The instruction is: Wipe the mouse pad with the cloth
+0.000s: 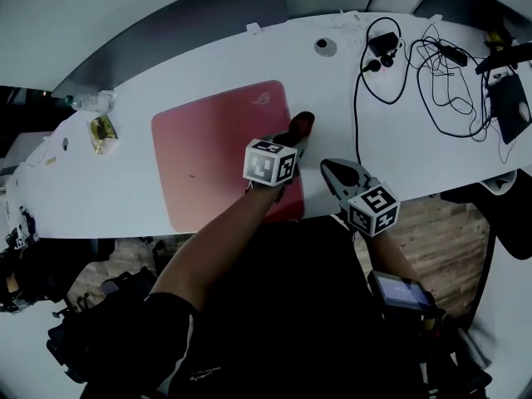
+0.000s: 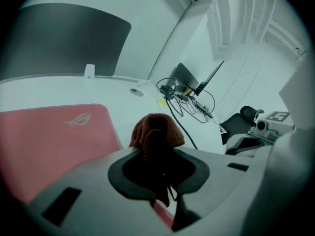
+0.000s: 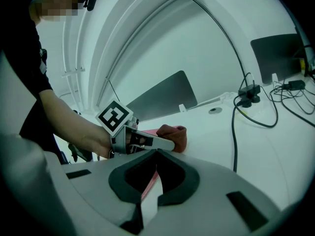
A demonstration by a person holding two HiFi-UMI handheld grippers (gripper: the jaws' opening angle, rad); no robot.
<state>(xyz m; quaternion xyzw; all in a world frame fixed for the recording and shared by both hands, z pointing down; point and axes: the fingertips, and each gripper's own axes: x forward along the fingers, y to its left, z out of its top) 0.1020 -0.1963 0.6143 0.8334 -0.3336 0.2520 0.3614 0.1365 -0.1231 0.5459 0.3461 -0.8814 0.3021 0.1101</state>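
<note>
A red mouse pad (image 1: 212, 152) lies on the white table (image 1: 108, 194), reaching the front edge. My left gripper (image 1: 297, 137) is over the pad's right edge, shut on a bunched brown cloth (image 1: 302, 124) that sticks out past its tips. In the left gripper view the cloth (image 2: 156, 128) bulges between the jaws of the left gripper (image 2: 156, 150), with the pad (image 2: 49, 136) to the left. My right gripper (image 1: 327, 167) is just right of the pad near the table's front edge, shut and empty. In the right gripper view the right gripper (image 3: 157, 152) faces the left gripper and the cloth (image 3: 174, 136).
Black cables and power adapters (image 1: 416, 61) sprawl over the table's back right. A dark device (image 1: 509, 110) sits at the far right. A round grommet (image 1: 325, 46) is behind the pad, and a small gold object (image 1: 103, 133) lies to its left. A grey panel (image 1: 174, 27) lines the back.
</note>
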